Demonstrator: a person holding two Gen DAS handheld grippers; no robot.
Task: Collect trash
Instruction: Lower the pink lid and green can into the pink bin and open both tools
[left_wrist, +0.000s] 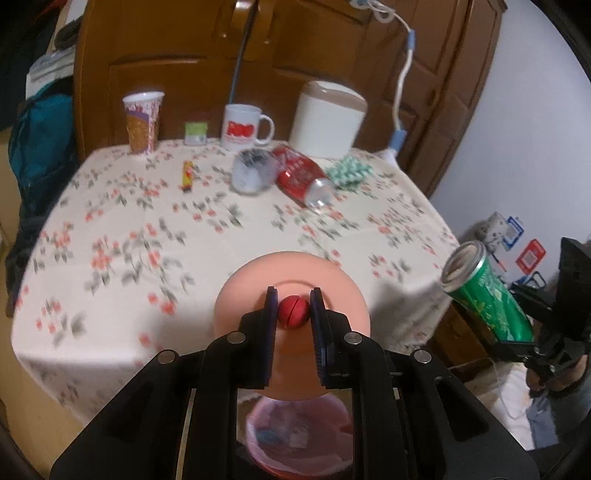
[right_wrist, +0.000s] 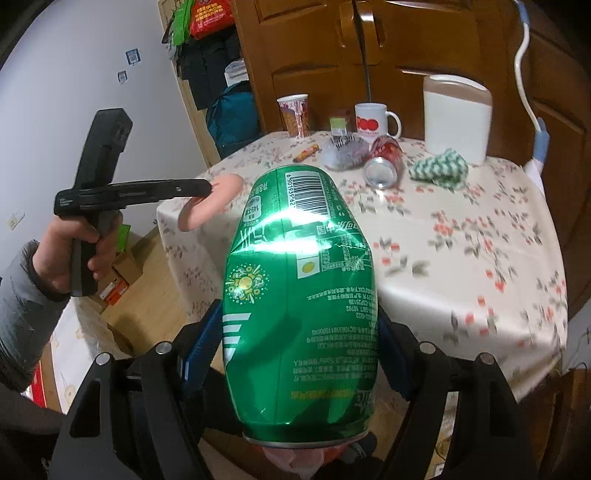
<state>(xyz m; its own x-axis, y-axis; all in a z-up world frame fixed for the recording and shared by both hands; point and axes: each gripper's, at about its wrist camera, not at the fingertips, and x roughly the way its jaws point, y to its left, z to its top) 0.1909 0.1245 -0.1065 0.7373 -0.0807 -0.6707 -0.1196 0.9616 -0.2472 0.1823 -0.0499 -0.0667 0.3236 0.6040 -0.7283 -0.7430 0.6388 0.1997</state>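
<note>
The right gripper (right_wrist: 301, 354) is pinching the green can (right_wrist: 299, 295) across its dented body; the can's long axis is running forward along the fingers, its base nearest the camera. The left gripper (left_wrist: 293, 314), jaws nearly together, is pinching the red knob (left_wrist: 293, 312) of a pink lid (left_wrist: 340, 291), holding it over the pink-lined bin (left_wrist: 299, 439) below the table's near edge. I judge the dropping step is at hand: the can needs to be carried over the bin opening and released. Farther on the table (left_wrist: 147, 240), a red can (left_wrist: 301, 175) is lying on its side.
</note>
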